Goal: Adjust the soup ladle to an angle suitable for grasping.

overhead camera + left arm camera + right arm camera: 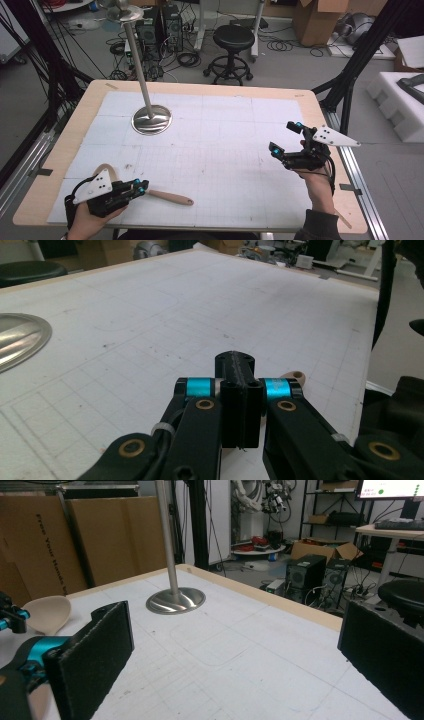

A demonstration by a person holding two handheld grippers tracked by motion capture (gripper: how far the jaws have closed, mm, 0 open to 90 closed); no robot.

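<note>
Left gripper [141, 187] shut, maybe pinching wooden spoon [170, 197]; right gripper [285, 137] wide open; metal stand [151, 119] well apart

We see even, fairly bright overhead light w/ soft, faint shadows on the white bench [225, 150]. Glare shows on the steel stand base [151, 120]. The high view is low-res and a bit soft overall. In both gripper views the near black jaws are blurred; the background is sharper but grainy.
</note>
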